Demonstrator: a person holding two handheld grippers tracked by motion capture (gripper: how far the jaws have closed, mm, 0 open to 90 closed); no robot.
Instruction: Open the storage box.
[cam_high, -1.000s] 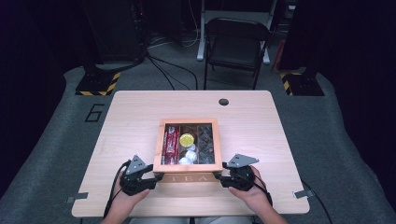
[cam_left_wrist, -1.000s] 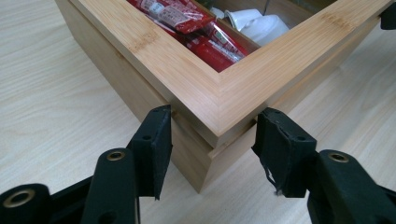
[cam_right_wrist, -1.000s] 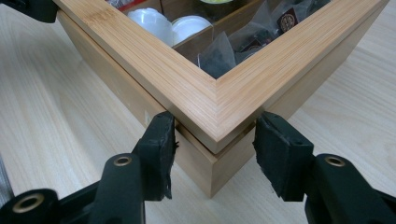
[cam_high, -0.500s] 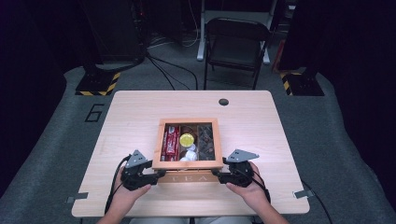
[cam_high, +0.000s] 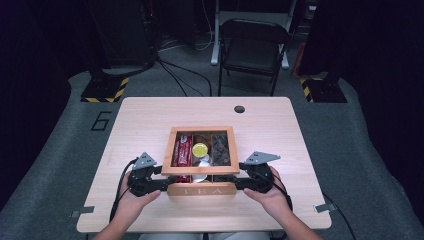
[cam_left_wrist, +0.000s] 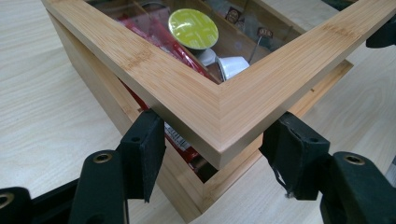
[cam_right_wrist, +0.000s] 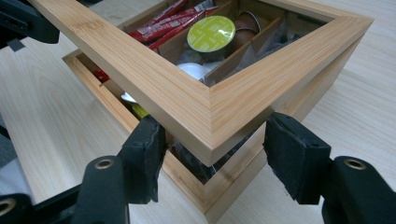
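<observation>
A wooden tea box (cam_high: 202, 190) marked TEA stands at the table's near middle. Its glass-paned lid (cam_high: 202, 171) is tilted up at the front, leaving a gap above the base. My left gripper (cam_high: 162, 184) is open, and the lid's front left corner (cam_left_wrist: 219, 116) sits between its pads. My right gripper (cam_high: 240, 182) is open in the same way around the front right corner (cam_right_wrist: 210, 116). Inside lie red sachets (cam_high: 182, 150), a yellow-green capsule (cam_high: 200, 149), a white capsule (cam_left_wrist: 233, 65) and dark packets (cam_high: 220, 147).
The light wooden table (cam_high: 150, 120) has a round cable hole (cam_high: 239, 108) near its far edge. A black folding chair (cam_high: 252, 50) stands beyond it, and cables run over the grey floor. Hazard-striped stand bases (cam_high: 105, 92) sit at both far corners.
The lid's front edge has risen off the base, so the TEA front panel now shows. Both grippers stayed at the front corners and came slightly toward the person.
</observation>
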